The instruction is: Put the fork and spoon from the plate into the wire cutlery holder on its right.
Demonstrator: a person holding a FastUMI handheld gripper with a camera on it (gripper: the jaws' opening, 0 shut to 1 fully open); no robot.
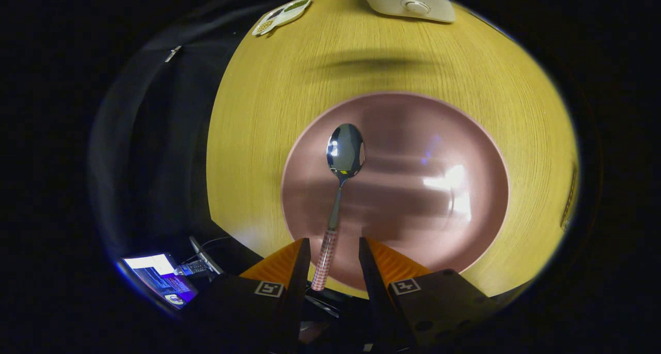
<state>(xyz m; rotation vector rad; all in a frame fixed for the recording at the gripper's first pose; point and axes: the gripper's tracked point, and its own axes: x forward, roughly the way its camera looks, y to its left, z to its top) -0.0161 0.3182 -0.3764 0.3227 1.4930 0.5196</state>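
A round pink plate [413, 189] rests on the yellow wooden table [258, 137] just ahead of my fingers. A metal spoon [345, 150] lies on it, bowl pointing away and face up. Its checked handle [325, 256] runs back over the plate's near rim into the gap between my fingers. My gripper [334, 239] is open above that rim. The handle sits nearer the left finger [297, 261], and a clear gap separates it from the right finger [374, 261]. I cannot tell whether the left finger touches it.
A white device [408, 3] sits at the table's far edge beyond the plate. A small printed card [281, 16] lies at the far left corner. The table's left edge drops to dark cloth, where a lit screen [157, 279] and cables lie beside my left finger.
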